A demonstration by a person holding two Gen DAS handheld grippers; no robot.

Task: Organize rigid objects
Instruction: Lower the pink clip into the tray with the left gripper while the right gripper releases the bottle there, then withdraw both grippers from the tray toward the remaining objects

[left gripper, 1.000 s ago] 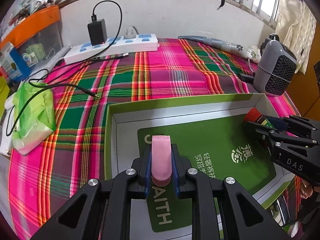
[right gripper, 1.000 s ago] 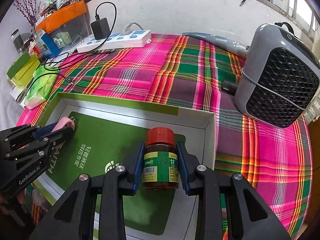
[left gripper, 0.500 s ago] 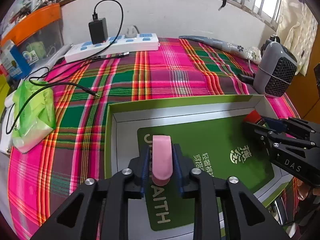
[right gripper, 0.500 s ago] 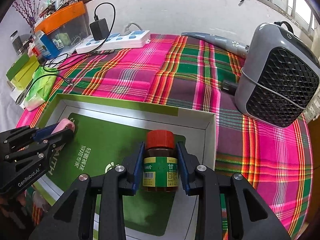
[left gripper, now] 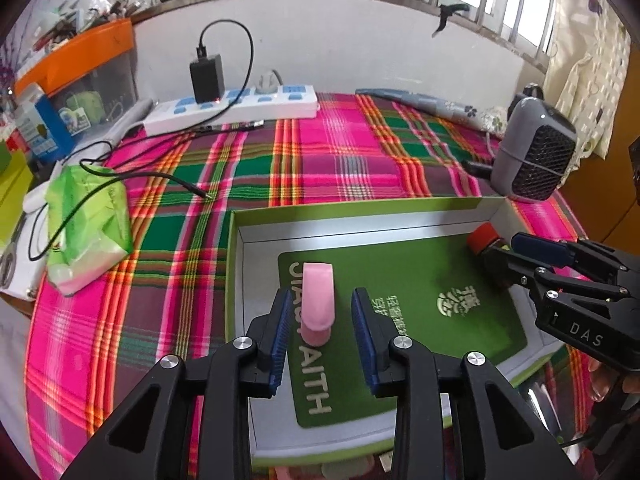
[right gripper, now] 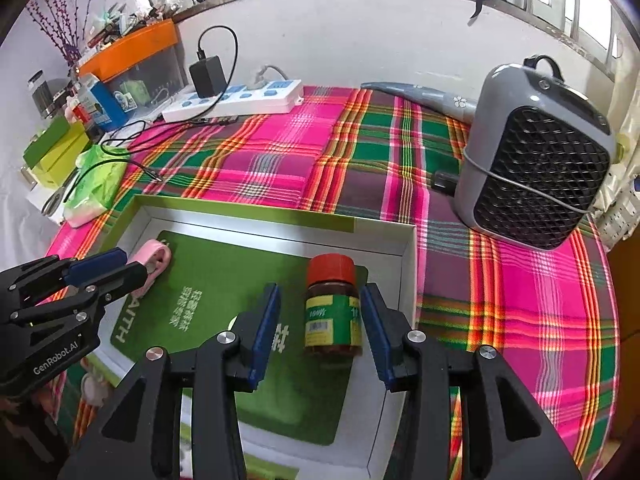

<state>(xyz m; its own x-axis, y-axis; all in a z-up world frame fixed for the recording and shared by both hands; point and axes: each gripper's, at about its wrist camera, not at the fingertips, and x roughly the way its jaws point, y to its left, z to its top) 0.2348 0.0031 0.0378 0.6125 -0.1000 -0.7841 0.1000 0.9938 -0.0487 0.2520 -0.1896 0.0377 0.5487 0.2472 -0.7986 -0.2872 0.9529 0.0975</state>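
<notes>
Shallow green-rimmed box (left gripper: 236, 280) on the plaid-covered counter (left gripper: 320, 160); white inner walls, green printed sheet (right gripper: 224, 280) lining the floor. Contents: pink clip (left gripper: 317, 300) lying flat near the left end; brown pill bottle (right gripper: 332, 306), red cap, green-yellow label, standing upright near the right wall.

Around the box: grey fan heater (right gripper: 536, 168) beyond the right corner, white power strip (left gripper: 236, 106) with black charger (left gripper: 207, 76) along the far wall, green tissue pack (left gripper: 86, 228) off to the left with a black cable trailing over it. Nothing stands between the grippers and their objects.

My left gripper (left gripper: 320, 324): fingers apart, straddling the pink clip, gap visible on both sides. My right gripper (right gripper: 320, 328): fingers apart, flanking the bottle, not pressing on it.
</notes>
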